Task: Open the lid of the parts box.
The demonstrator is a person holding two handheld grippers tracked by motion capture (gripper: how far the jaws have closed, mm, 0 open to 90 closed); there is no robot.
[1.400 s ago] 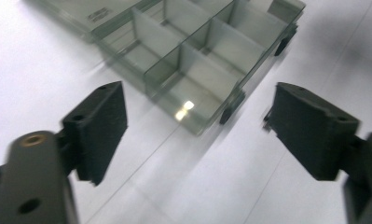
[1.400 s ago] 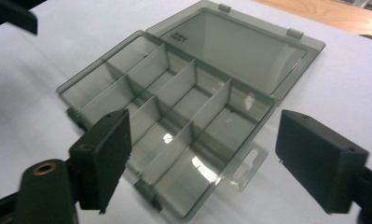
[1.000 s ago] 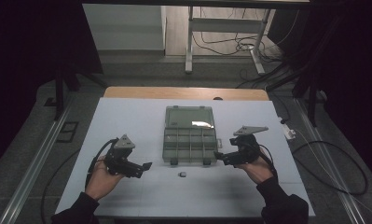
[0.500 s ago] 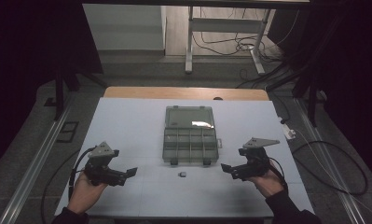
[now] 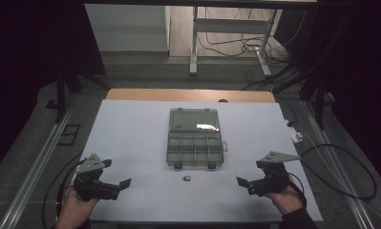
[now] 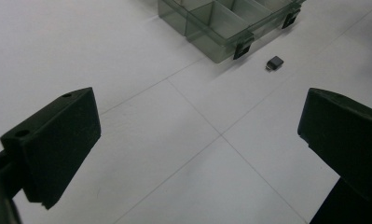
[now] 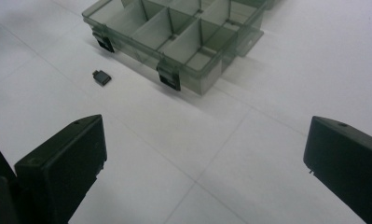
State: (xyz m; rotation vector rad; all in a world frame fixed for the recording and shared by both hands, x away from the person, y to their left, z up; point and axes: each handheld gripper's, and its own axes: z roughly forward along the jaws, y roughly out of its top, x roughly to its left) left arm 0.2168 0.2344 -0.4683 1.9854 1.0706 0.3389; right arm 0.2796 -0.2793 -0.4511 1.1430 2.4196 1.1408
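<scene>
I read the small dark part (image 5: 187, 178) as light, rigid and easy to flick away, so I would close on its two long flat sides from above rather than on the little tab that sticks out of one end. It is so low to the table (image 5: 131, 129) that the jaw tips would have to come nearly down to the surface. It looks like a blocky, matte black or dark grey plug, no bigger than one cell of the box.

It lies on the bare table just off the front edge of the box (image 5: 195, 138), at about 6 o'clock from it, between the two black latches and touching neither.

The box is smoky clear plastic, lid thrown back flat toward 12 o'clock, its divided cells looking empty as far as I can tell.

My left gripper (image 5: 117, 187) sits near 7 o'clock and my right gripper (image 5: 244, 185) near 5 o'clock, both well apart from the part. Both have jaws spread wide with nothing between them.
</scene>
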